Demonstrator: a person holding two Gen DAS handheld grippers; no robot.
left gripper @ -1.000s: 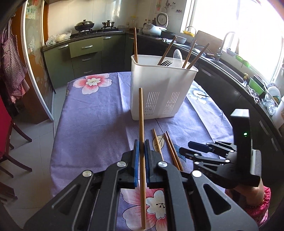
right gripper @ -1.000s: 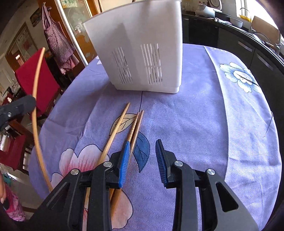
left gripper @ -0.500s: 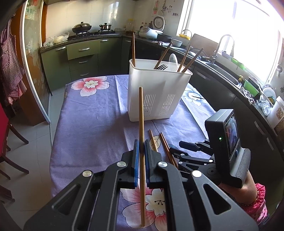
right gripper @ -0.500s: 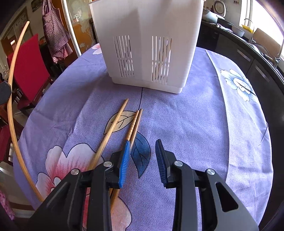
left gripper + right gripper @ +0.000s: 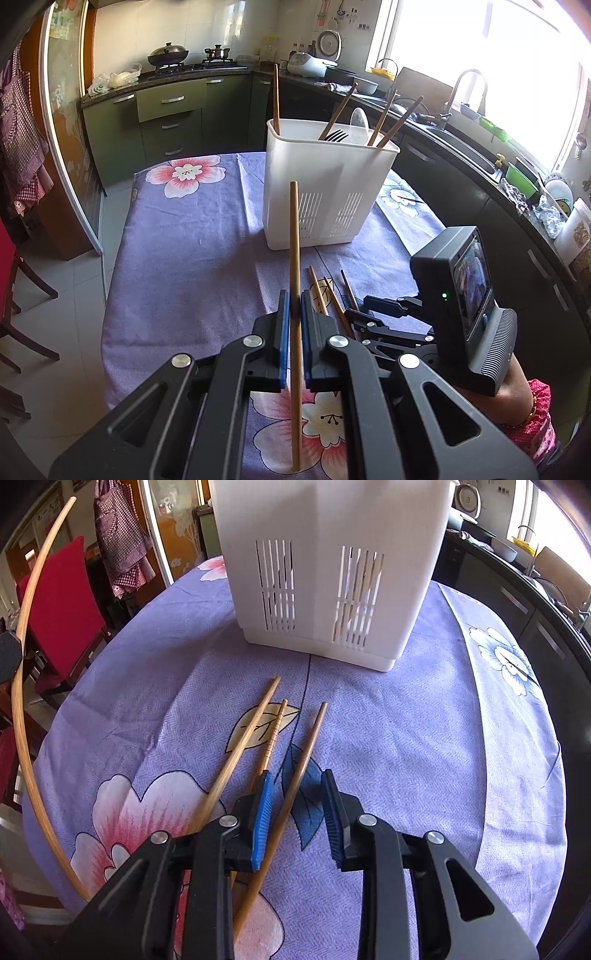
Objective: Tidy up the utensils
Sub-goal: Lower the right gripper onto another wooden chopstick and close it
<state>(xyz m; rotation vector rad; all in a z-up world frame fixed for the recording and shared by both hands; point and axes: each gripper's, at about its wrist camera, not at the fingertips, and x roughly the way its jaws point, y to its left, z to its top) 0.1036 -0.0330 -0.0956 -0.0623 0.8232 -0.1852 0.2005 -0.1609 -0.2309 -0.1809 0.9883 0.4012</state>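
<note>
My left gripper (image 5: 293, 310) is shut on a light wooden chopstick (image 5: 294, 240), held upright over the near part of the table. That chopstick shows as a curved stick (image 5: 22, 686) in the right wrist view. A white slotted utensil holder (image 5: 328, 192) (image 5: 332, 572) stands mid-table with several chopsticks, a fork and a spoon in it. Three chopsticks lie in front of it: a light one (image 5: 240, 746), a ridged one (image 5: 273, 731) and a darker one (image 5: 308, 746). My right gripper (image 5: 295, 779) (image 5: 356, 306) is low over them, jaws closing. The darker chopstick lies between the pads, which are not pressing on it.
A purple flowered tablecloth (image 5: 424, 738) covers the table. A red chair (image 5: 62, 602) stands off its left side. Dark kitchen counters with a sink (image 5: 461, 136) run along the right. A person's forearm with a pink sleeve (image 5: 517, 402) holds the right gripper.
The right gripper has shifted left over the lying chopsticks, and its jaws have narrowed. The darker chopstick has parted from the ridged one and now lies between the jaws. The left gripper has stayed put.
</note>
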